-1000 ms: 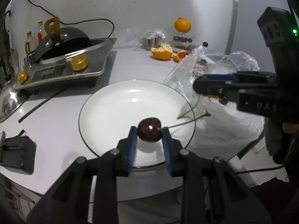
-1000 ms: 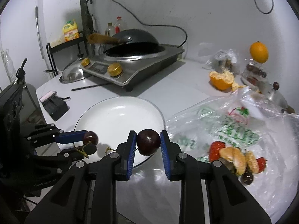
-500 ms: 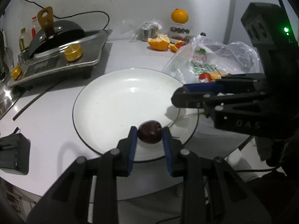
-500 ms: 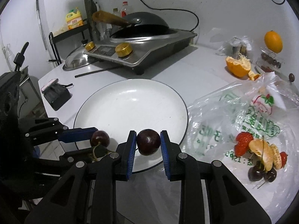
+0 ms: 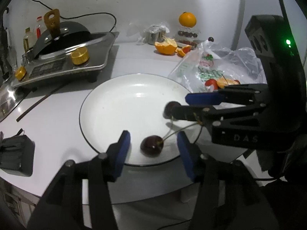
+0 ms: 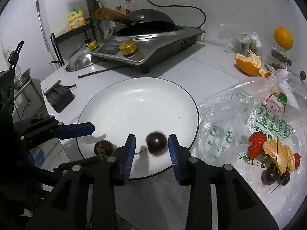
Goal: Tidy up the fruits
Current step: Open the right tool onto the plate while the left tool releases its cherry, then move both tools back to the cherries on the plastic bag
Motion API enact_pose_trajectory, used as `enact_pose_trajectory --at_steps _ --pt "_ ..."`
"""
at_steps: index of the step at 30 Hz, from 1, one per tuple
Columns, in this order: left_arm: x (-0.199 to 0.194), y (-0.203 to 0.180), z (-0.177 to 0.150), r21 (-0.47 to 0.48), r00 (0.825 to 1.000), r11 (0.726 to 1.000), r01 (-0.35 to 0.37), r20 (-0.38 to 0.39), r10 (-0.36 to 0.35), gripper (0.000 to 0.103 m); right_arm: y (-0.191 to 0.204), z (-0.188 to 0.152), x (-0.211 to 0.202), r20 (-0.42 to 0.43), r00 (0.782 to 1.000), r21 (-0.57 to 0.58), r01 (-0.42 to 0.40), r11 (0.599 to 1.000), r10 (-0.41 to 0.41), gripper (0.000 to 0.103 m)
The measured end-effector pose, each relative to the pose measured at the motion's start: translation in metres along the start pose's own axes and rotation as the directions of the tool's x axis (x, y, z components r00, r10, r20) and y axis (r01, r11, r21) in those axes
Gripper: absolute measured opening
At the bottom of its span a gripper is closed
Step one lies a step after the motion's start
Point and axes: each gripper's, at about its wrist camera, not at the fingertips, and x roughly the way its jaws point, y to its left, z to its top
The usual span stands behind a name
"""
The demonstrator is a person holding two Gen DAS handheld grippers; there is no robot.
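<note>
Right-hand cherry (image 6: pixel 156 146) blurred at lower centre of right wrist view, its stem mostly hidden. Dark, glossy, on near rim of white plate (image 6: pixel 134 99), between opening right gripper (image 6: pixel 152 149) pads, untouched. Left-hand cherry (image 5: pixel 152 145) equally dark, long-stemmed, lower centre of left wrist view, lying loose between opening left gripper (image 5: pixel 153 149) pads.
</note>
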Motion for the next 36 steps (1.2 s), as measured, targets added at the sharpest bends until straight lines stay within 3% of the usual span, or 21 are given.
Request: enact_pose_trajectory --at_steps 23,25,27,36 --pt "-0.022 -0.048 0.028 0.022 0.995 1.0 0.005 0.102 -0.008 0.053 -0.064 -0.014 -0.071 0.124 0.985 0.073 0.113 0.991 -0.121 0.039" --pt "-0.02 -0.054 0.03 0.024 0.995 1.0 0.008 0.104 -0.01 0.056 -0.071 -0.017 -0.078 0.132 0.983 0.08 0.121 0.989 -0.131 0.039" --pt "-0.019 -0.061 0.032 0.02 0.995 1.0 0.015 0.102 -0.017 0.07 -0.077 -0.022 -0.085 0.141 0.98 0.087 0.128 0.988 -0.14 0.039" --pt "-0.011 -0.091 0.041 0.026 0.996 0.999 0.032 0.085 -0.034 0.071 -0.11 -0.038 -0.11 0.166 0.97 0.121 0.16 0.98 -0.179 0.04"
